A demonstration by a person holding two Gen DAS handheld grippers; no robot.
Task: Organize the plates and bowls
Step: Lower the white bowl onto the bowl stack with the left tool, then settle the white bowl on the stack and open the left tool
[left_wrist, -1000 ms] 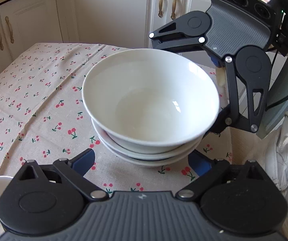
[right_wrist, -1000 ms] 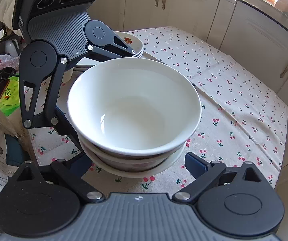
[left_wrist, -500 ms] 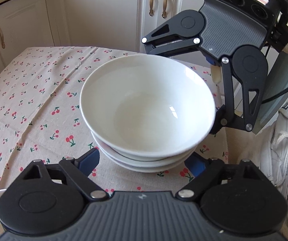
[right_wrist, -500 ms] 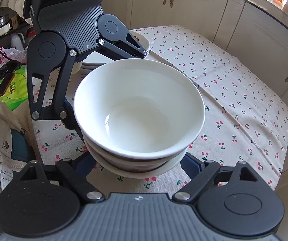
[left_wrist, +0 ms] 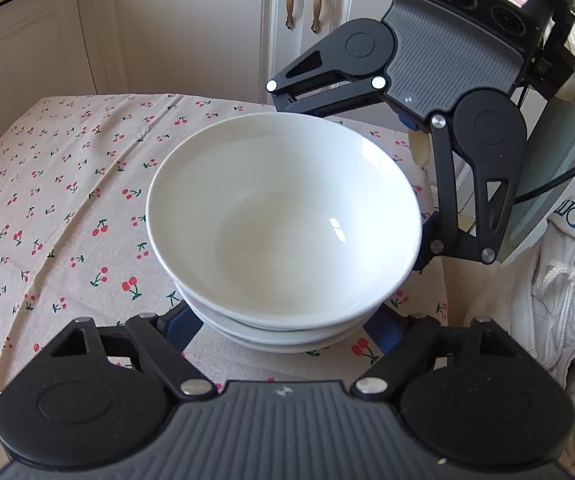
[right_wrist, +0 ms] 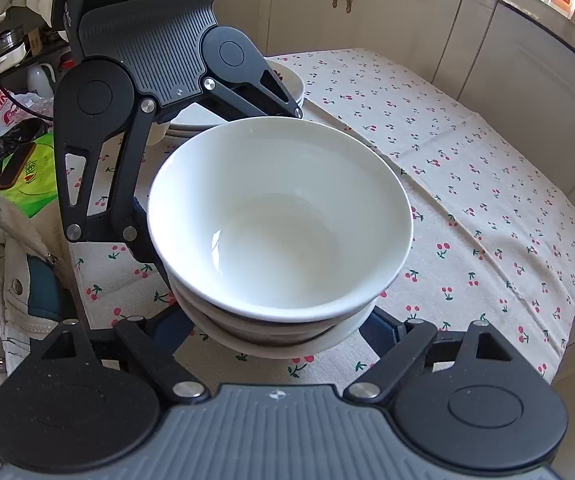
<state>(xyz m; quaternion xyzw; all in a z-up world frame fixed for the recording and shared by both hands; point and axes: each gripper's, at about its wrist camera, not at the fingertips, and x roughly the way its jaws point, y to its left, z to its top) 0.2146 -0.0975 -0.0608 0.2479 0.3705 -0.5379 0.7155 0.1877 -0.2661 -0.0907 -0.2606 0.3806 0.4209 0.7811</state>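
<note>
A stack of white bowls (left_wrist: pixel 283 224) fills the middle of both views, also in the right wrist view (right_wrist: pixel 279 224). It is held up over the cherry-print tablecloth (left_wrist: pixel 67 200). My left gripper (left_wrist: pixel 283 328) is spread wide, its blue fingers (left_wrist: pixel 179 324) pressed against the lowest bowl's sides. My right gripper (right_wrist: pixel 275 332) holds the stack the same way from the opposite side, fingers (right_wrist: pixel 379 332) against the lowest bowl. Each gripper shows in the other's view, behind the stack.
A pile of white plates (right_wrist: pixel 287 80) with a cherry-pattern bowl on top sits on the table behind the left gripper. White cabinets (left_wrist: pixel 191 28) stand beyond the table. Bags and clutter (right_wrist: pixel 19 152) lie off the table's edge. A white jacket (left_wrist: pixel 559 304) is at the right.
Both grippers have closed in on the bowl stack, fingers now against the lowest bowl. The stack has come closer to both cameras and shifted over the table.
</note>
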